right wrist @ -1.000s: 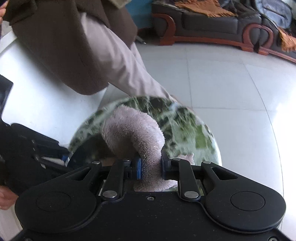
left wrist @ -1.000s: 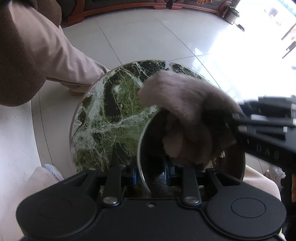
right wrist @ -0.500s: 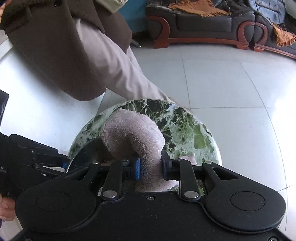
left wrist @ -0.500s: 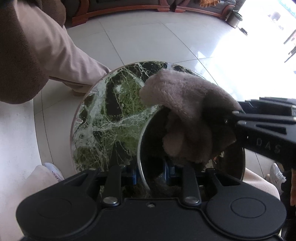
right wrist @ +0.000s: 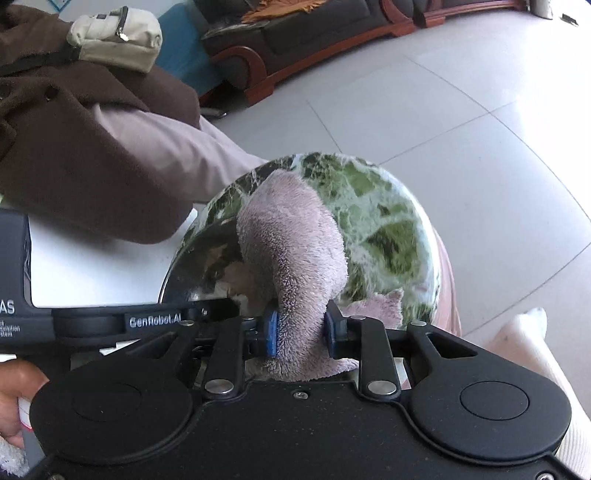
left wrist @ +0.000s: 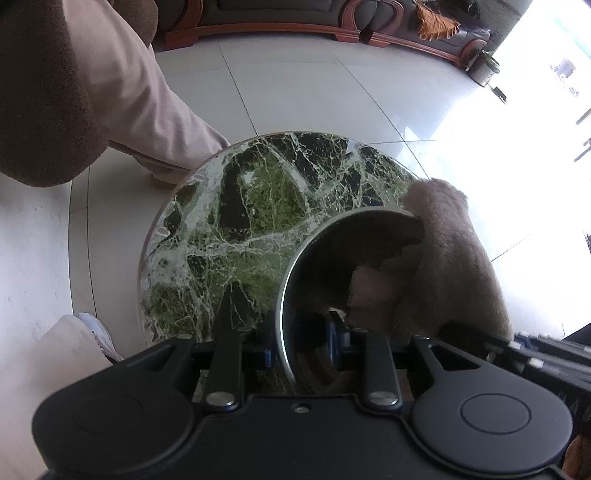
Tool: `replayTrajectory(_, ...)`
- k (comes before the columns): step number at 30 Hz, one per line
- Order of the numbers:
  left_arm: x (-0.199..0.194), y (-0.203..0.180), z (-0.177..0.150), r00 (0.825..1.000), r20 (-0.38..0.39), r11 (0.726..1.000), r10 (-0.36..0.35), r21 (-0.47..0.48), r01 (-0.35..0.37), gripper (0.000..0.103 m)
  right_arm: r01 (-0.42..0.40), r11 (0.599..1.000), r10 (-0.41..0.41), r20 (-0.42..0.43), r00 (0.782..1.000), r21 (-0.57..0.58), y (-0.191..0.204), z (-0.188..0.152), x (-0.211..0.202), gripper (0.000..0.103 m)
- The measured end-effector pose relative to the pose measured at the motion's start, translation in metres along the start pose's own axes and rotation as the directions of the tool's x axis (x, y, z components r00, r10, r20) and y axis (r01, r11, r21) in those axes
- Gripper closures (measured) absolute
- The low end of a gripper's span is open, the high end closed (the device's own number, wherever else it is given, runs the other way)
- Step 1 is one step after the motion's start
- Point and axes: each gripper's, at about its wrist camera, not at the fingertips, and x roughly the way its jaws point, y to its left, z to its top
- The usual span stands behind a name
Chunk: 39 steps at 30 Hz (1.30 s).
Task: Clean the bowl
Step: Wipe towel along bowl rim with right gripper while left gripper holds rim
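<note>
1. Left wrist view, surface and room: round table top (left wrist: 258, 206) of polished green marble with white veins and black patches filling the middle of the frame; pale glossy floor tiles (left wrist: 295, 88) around it; dark sofa with a curved red-brown wooden base (left wrist: 295, 26) along the top edge; strong white glare at the upper right; brown coat and beige trouser leg (left wrist: 122, 92) at the upper left.
2. Same view, materials and shapes: shiny metal bowl (left wrist: 314, 266) at lower centre-right, tilted with its dark reflective inside toward the camera, thin bright rim; left gripper (left wrist: 301, 350) at bottom centre, black with blue pads, pinched narrowly on the near rim, one pad outside the wall and one inside; plush grey-pink cloth (left wrist: 454, 266), fuzzy and thick, draped over the right rim and reaching down inside.
3. Right wrist view, surface and room: same marble top (right wrist: 388, 229) at centre right, blurred; grey tiles (right wrist: 443, 110) and sofa (right wrist: 314, 33) above; brown coat (right wrist: 74, 155) at the left, a beige pouch (right wrist: 118, 33) at the upper left.
4. Same view, materials and shapes: right gripper (right wrist: 301, 332) at lower centre, blue pads squeezed onto a thick fold of the cloth (right wrist: 291, 251), arching up and over the bowl's rim; bowl (right wrist: 199, 266) at centre left, mirror-like; other black device body marked "GenRobot.AI" crossing the left.
</note>
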Motion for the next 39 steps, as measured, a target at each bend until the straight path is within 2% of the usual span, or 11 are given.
replayTrajectory(9,-0.013,-0.002,0.018,0.999,0.051,0.999,-0.003,0.053,0.001,0.083,0.000,1.000,0.000,-0.001,1.000,-0.027,-0.002,0.004,-0.005,0.078)
replayTrajectory(11,-0.011,0.001,0.018,0.999,0.046,0.998,0.006,0.055,-0.008,0.089,0.001,0.999,-0.001,0.000,1.000,-0.048,0.000,0.005,-0.004,0.078)
replayTrajectory(16,-0.013,0.011,0.007,1.000,-0.006,0.998,-0.012,0.062,0.013,0.093,0.011,0.983,-0.015,-0.019,1.000,-0.182,0.009,0.017,0.008,0.078)
replayTrajectory(21,-0.024,0.011,-0.011,0.999,-0.048,0.993,-0.013,0.116,0.019,0.088,-0.023,0.921,0.005,-0.049,0.999,-0.388,0.023,0.037,0.023,0.079)
replayTrajectory(25,-0.032,0.015,0.002,1.000,0.000,0.993,-0.026,0.117,0.026,0.088,-0.049,0.841,0.004,-0.086,0.996,-0.538,0.039,0.047,0.032,0.079)
replayTrajectory(27,-0.027,0.013,0.011,1.000,-0.002,0.991,-0.028,0.131,0.028,0.088,-0.053,0.818,-0.003,-0.097,0.995,-0.573,0.043,0.048,0.033,0.079)
replayTrajectory(33,-0.006,0.014,0.014,0.999,-0.046,0.991,-0.026,0.130,0.032,0.088,-0.047,0.784,-0.016,-0.096,0.995,-0.620,0.047,0.045,0.026,0.077)
replayTrajectory(35,-0.005,0.015,0.012,0.999,-0.046,0.991,-0.029,0.128,0.035,0.088,-0.045,0.783,-0.008,-0.082,0.997,-0.620,0.048,0.044,0.018,0.070)
replayTrajectory(39,-0.003,0.017,0.010,0.998,-0.049,0.994,-0.036,0.105,0.041,0.086,-0.032,0.789,0.000,-0.052,0.999,-0.613,0.048,0.041,0.005,0.067)
